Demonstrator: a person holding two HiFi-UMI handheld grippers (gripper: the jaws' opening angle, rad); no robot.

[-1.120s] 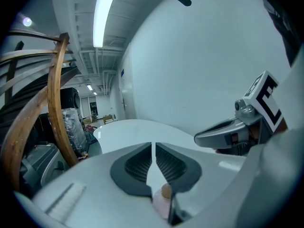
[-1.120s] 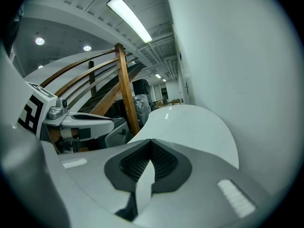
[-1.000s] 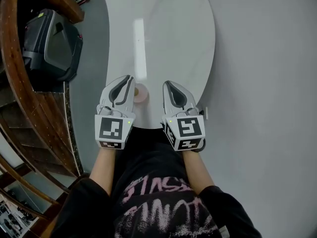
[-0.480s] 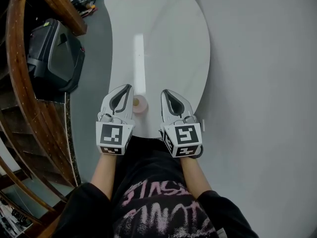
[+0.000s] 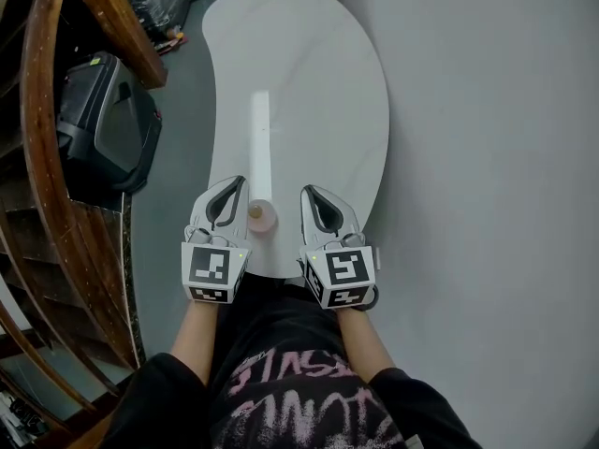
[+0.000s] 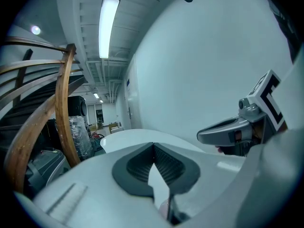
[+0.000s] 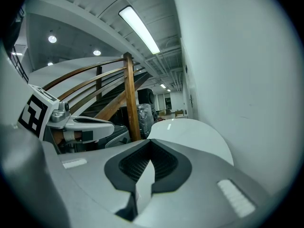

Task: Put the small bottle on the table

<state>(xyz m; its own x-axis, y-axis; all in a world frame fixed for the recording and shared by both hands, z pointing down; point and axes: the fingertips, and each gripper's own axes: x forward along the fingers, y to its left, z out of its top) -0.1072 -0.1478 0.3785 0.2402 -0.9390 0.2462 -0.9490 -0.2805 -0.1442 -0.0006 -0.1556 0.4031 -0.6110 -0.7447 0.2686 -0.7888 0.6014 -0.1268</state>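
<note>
Left gripper (image 5: 240,181), right gripper (image 5: 308,191) and small bottle (image 5: 262,216) lower in head view than before; jaws of both clenched, empty.

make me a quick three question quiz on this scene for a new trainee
1. True or false: the bottle stands on the table.
2. In the head view, the bottle is: A) between the two grippers, B) left of both, C) at the table's far end.
3. What state are the left gripper and the right gripper in?
Key: 1 true; 2 A; 3 both shut, holding nothing.
</note>
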